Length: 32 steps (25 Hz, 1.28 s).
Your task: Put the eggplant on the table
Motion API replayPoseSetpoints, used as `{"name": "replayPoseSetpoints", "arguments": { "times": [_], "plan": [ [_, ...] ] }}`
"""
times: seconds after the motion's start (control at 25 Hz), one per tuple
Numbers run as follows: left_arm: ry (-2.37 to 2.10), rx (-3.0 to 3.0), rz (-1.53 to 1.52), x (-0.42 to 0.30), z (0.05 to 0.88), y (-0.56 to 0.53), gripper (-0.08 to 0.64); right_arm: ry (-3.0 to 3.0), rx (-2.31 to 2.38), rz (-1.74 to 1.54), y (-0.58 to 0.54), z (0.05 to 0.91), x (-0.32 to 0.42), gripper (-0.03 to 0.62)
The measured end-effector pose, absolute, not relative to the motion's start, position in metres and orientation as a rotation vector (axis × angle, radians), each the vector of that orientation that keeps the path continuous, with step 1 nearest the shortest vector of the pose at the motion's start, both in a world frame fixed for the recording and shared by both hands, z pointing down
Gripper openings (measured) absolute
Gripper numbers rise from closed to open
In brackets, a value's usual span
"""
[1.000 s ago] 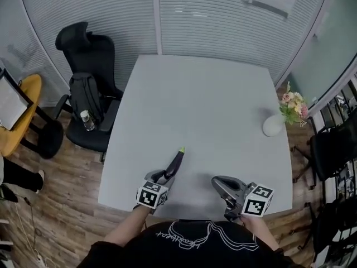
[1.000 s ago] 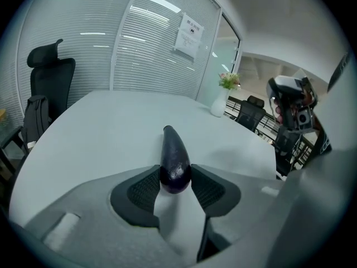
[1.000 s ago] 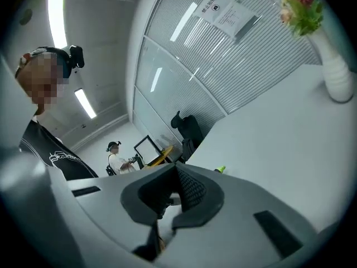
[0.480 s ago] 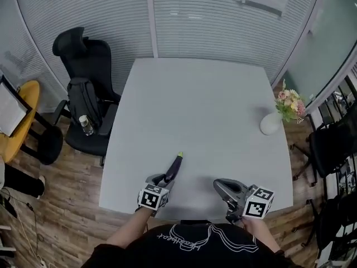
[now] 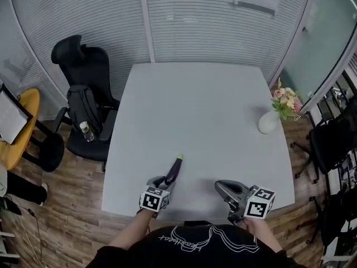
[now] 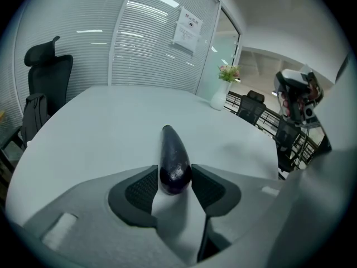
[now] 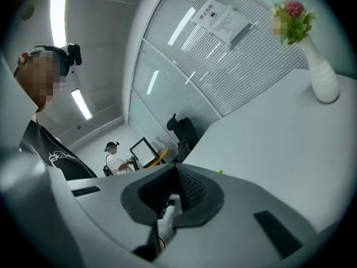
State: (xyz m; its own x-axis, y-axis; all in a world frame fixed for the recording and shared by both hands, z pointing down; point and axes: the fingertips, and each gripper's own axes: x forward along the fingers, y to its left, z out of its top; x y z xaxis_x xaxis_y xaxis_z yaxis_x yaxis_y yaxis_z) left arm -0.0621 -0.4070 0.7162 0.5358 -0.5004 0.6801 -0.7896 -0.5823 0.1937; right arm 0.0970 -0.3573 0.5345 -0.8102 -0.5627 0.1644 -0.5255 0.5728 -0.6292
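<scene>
A dark purple eggplant point(image 5: 173, 172) with a green stem tip lies pointing away from me near the front edge of the grey table point(image 5: 195, 105). My left gripper point(image 5: 162, 181) is shut on its blunt near end. In the left gripper view both pads press the sides of the eggplant point(image 6: 172, 152), whose far tip reaches down to the tabletop point(image 6: 100, 116). My right gripper point(image 5: 222, 186) hovers over the front right of the table, apart from the eggplant. Its jaws point(image 7: 177, 190) are shut with nothing between them.
A white vase of flowers point(image 5: 269, 123) stands at the table's right edge. A black office chair point(image 5: 83, 88) with a backpack and a bottle sits off the left side. A yellow chair point(image 5: 22, 116) is farther left. A second person point(image 7: 115, 159) stands far behind.
The head view has shifted slightly. Both grippers and the eggplant keep their places.
</scene>
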Motion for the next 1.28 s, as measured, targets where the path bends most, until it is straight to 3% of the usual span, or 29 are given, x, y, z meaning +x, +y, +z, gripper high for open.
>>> {"name": "replayPoseSetpoints", "arguments": {
  "times": [0.36, 0.84, 1.28],
  "plan": [
    [-1.049, 2.309, 0.726, -0.063, 0.704, -0.404, 0.244, 2.751, -0.925, -1.057, -0.346, 0.529, 0.087, 0.009],
    [-1.052, 2.332, 0.473, -0.074, 0.639, -0.381, 0.245, 2.787, -0.889, -1.019, -0.322, 0.516, 0.068, 0.009],
    [-0.797, 2.483, 0.155, -0.055, 0.522, -0.326, 0.238, 2.856, -0.824, -0.902, -0.298, 0.494, 0.042, 0.009]
  ]
}}
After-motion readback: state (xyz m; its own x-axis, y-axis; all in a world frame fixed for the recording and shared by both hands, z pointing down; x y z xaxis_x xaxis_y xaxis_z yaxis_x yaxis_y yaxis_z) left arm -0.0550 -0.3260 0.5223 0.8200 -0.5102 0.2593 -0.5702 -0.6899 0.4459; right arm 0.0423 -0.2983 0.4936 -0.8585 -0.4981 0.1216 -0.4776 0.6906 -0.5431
